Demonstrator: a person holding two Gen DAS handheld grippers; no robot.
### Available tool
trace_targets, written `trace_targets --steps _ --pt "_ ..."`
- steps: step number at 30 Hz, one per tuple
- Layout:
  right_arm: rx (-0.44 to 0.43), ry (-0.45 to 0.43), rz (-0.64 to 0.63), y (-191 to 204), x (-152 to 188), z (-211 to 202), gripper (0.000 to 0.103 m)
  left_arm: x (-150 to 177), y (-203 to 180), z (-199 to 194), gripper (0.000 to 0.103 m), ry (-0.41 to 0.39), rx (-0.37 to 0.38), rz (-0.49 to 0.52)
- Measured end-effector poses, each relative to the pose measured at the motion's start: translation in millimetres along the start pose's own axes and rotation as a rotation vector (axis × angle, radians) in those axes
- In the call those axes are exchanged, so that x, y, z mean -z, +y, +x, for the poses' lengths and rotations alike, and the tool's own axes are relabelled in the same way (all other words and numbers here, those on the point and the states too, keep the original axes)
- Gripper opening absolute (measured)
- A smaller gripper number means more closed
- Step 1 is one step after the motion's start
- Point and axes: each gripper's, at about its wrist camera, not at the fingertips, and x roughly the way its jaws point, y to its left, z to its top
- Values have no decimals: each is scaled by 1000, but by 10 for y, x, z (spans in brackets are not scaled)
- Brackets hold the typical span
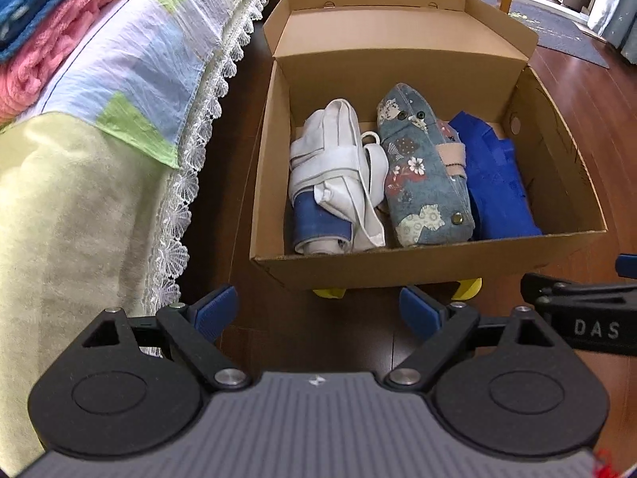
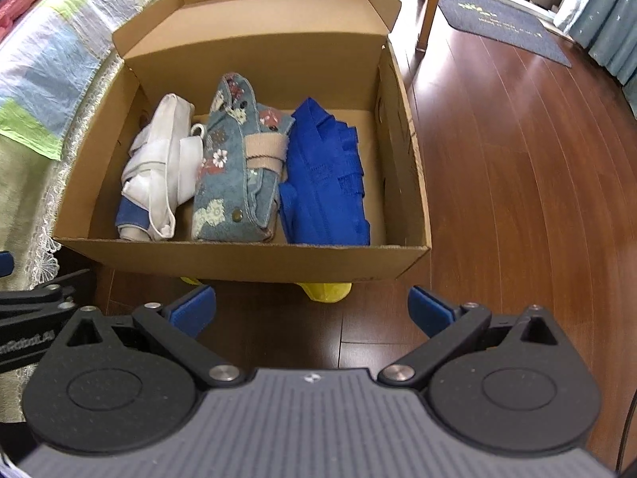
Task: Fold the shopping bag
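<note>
Left wrist view. Left tool [image 1: 318,310]: blue-padded fingers spread wide apart, nothing between them, hanging above dark wooden floor [image 1: 310,342] just short of the box. Cardboard box [image 1: 398,263]: open, lid flap standing up at the far side, resting on the floor beside the bed. Contents, three folded shopping bags side by side: white bag [image 1: 338,171] at left, bundled in its own straps, with a blue panel showing at the near end; floral denim-blue bag [image 1: 422,171] in the middle, rolled and bound by a beige strap, snap buttons visible; solid blue bag [image 1: 493,183] at right, folded flat against the box wall. Yellow item [image 1: 467,287]: partly hidden under the near edge of the box; what it is cannot be told. Bed [image 1: 79,199]: at left, pale yellow blanket, patchwork cover with white lace edging, pink and blue towels stacked at the far end. Right tool [image 1: 577,298]: black arm entering at the right edge; its fingers not readable here.

Right wrist view. Right tool [image 2: 312,310]: fingers likewise spread wide, empty, above the floor [image 2: 517,199] in front of the box [image 2: 239,259]. Same three bags: white [image 2: 159,167], floral [image 2: 235,167], blue [image 2: 322,183], left to right, touching one another. Yellow item [image 2: 326,290] protruding under the box front. Bed [image 2: 40,79] at left. Dark blue mat [image 2: 501,24] on the floor, well beyond the box at upper right.
</note>
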Motion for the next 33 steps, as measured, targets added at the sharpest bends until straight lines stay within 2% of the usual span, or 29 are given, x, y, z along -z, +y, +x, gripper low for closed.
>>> trace_targets --steps 17,27,33 --pt "1 27 7 30 36 78 102 82 -63 -233 90 -44 -4 59" --pt "-2 12 12 6 34 12 102 125 -22 -283 90 -42 -29 46" --pt "-1 5 19 -42 24 -18 102 108 -64 -324 90 -54 -20 53"
